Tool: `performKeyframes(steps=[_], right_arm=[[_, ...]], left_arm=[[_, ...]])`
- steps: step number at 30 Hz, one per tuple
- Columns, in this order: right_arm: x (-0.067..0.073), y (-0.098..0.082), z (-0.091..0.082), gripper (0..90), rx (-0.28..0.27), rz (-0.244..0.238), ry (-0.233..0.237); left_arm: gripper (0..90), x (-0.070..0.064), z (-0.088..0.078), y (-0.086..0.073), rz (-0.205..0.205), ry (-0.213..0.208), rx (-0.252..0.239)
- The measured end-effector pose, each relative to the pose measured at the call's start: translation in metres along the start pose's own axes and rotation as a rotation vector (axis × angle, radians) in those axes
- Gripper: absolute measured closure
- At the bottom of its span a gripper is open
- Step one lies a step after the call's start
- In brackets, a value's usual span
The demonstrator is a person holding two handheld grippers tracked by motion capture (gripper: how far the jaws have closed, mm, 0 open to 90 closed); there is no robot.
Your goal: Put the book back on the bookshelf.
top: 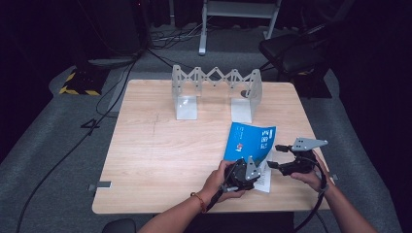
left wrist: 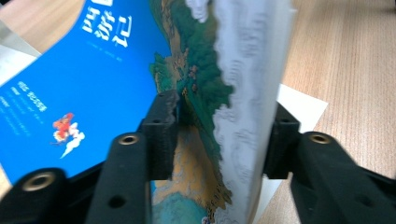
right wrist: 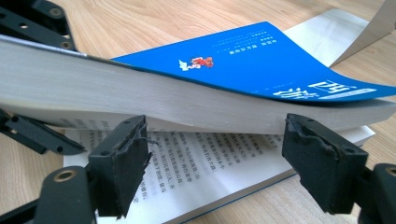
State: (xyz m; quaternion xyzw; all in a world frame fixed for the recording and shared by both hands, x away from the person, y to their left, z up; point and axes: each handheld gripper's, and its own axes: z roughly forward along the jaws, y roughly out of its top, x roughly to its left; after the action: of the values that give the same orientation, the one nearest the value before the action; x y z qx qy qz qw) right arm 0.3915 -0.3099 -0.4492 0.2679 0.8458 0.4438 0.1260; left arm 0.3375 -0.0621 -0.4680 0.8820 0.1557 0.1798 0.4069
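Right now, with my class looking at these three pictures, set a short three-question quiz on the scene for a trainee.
1. True or false: the book has a red cover.
2. Which gripper clamps the lifted part of the book? A: left gripper. B: right gripper.
3. What stands at the far edge of the table?

Key:
1. False; the cover is blue.
2. A; the right gripper's jaws stand open in front of the page edges.
3. A metal folding rack.
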Motion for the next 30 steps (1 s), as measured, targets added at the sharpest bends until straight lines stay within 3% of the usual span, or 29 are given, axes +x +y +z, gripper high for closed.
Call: performKeyframes(steps=[6, 9, 14, 21, 25, 30], right_arm=[[-0.003, -0.001, -0.001, 21.9, -0.022, 0.023, -0.002], [-0.001, 0.000, -0.001, 24.2, -0.034, 0.023, 0.012], [0.006, -0.001, -0.002, 24.3, -0.028, -0.036, 0.051], [0.018, 0.017, -0.013, 25.0, -0.074, -0.146, 0.067], [0.027, 0.032, 0.001, 25.0, -0.057, -0.234, 0.093], [0.035, 0.039, 0.029, 25.3, -0.019, -0.276, 0.175]], left_arm=[[73.5, 0.009, -0.013, 0.001, -0.008, 0.024, -0.025], [75.5, 0.016, -0.017, -0.003, -0.009, 0.001, -0.023], [75.5, 0.030, -0.033, -0.014, -0.024, -0.038, -0.031], [74.8, 0.048, -0.054, -0.029, -0.037, -0.082, -0.018], [74.0, 0.057, -0.066, -0.040, -0.031, -0.087, -0.014], [72.3, 0.066, -0.078, -0.054, -0.046, -0.101, -0.016]])
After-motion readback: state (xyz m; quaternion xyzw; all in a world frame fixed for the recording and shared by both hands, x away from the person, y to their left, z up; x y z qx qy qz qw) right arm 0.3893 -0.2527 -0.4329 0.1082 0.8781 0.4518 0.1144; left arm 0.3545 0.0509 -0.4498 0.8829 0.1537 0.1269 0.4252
